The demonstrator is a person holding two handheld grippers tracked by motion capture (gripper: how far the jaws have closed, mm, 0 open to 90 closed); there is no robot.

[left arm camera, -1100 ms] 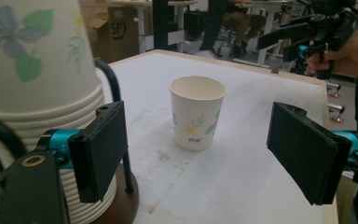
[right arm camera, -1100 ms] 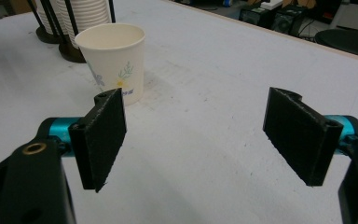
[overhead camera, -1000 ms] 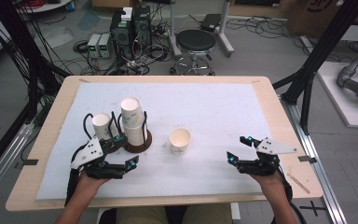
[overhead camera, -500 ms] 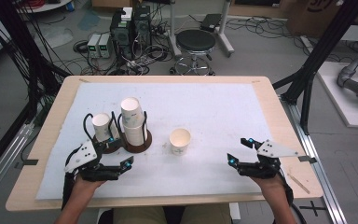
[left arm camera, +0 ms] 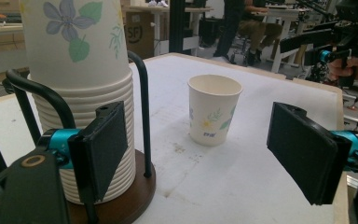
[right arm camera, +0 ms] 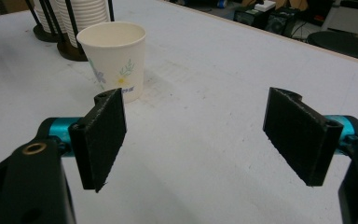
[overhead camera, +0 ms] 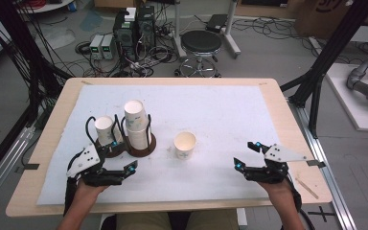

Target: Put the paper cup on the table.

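Observation:
A single paper cup with a flower print stands upright on the white mat, between my two grippers. To its left a tall stack of cups sits in a black wire holder on a round brown base. A shorter stack stands in a second holder beside it. My left gripper rests low at the front left, open, just in front of the holders. In the left gripper view the gripper has the tall stack close behind its left jaw and the single cup ahead. My right gripper is open at the front right; in the right gripper view the gripper holds nothing and the cup stands ahead to the left.
A white mat covers most of the wooden table. Beyond the far edge are a black stool, electronics boxes and cables on the floor. Black frame posts rise at both sides.

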